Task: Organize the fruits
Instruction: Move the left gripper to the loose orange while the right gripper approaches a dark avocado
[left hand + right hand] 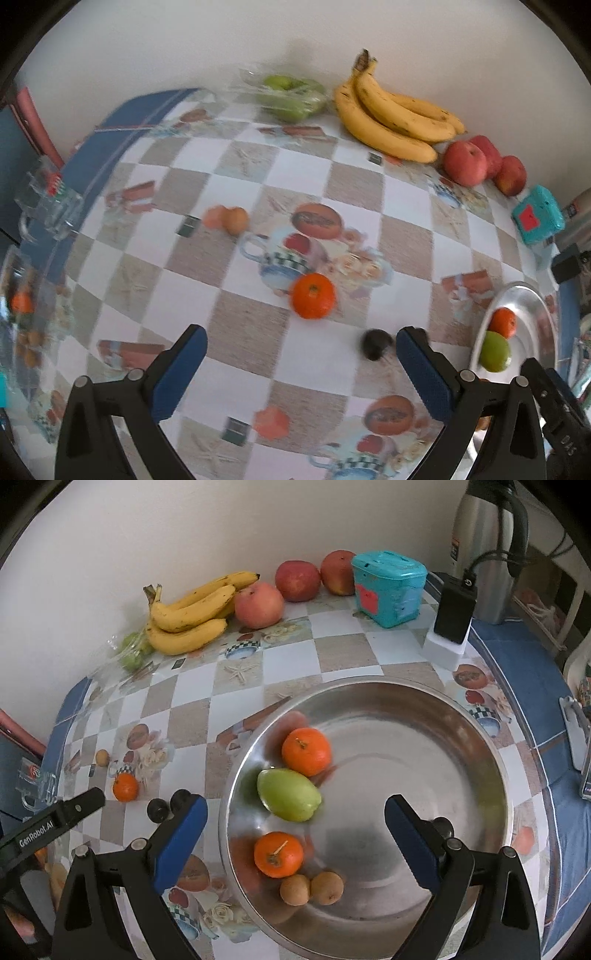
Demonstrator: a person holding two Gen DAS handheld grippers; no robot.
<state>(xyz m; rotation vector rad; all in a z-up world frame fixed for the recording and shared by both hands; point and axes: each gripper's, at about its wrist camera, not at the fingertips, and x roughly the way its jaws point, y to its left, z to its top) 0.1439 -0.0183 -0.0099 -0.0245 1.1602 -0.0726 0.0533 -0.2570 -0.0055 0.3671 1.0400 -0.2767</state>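
Soft, even daylight; strong fisheye bending at the edges; left view perhaps motion-blurred.

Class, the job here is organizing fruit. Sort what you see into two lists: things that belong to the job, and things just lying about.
Belongs to the job:
metal bowl
oranges in bowl
green fruit
loose orange
bananas
red apples
bagged green fruit
dark plums

Just lying about:
teal box
thermos
glass mug

Orange tangerine (313, 296) on checkered tablecloth (240, 321); silver bowl (461, 716); yellow bananas (391, 110).
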